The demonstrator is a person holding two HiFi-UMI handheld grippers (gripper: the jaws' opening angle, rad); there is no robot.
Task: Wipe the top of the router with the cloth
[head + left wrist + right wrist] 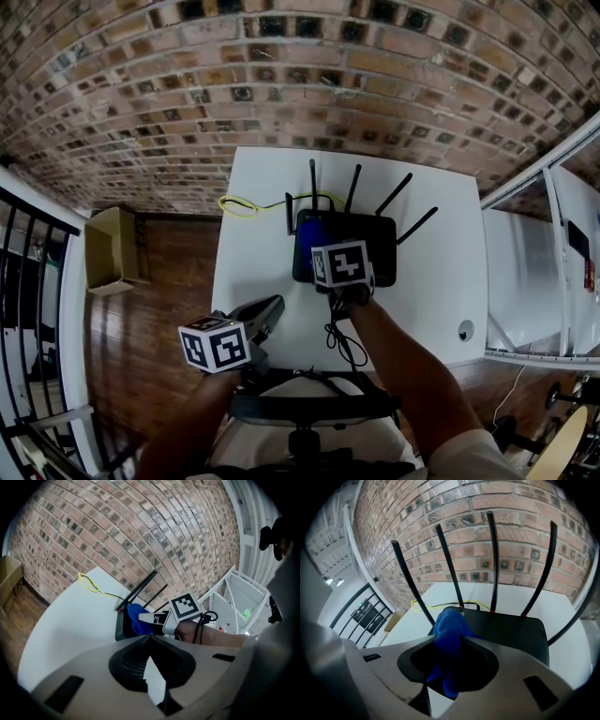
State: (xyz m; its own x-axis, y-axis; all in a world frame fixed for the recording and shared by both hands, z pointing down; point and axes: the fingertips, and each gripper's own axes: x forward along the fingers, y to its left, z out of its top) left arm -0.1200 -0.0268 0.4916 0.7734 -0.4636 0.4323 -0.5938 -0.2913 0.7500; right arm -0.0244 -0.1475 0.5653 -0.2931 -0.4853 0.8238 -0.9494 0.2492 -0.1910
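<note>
A black router (361, 246) with several upright antennas sits on the white table (253, 272). My right gripper (323, 261) is shut on a bunched blue cloth (308, 244), pressed onto the left part of the router's top. In the right gripper view the cloth (450, 630) bulges out between the jaws over the router's (511, 630) left near corner. The left gripper view shows the cloth (135, 619) and the router (122, 627) from the side. My left gripper (274, 309) hovers near the table's front left, away from the router, shut on nothing (150, 638).
A yellow cable (242, 206) loops behind the router toward the brick wall. A cardboard box (112, 248) stands on the wooden floor at the left, beside a black railing. A white rack (530, 272) flanks the table on the right. A black cord (342, 342) hangs by my right wrist.
</note>
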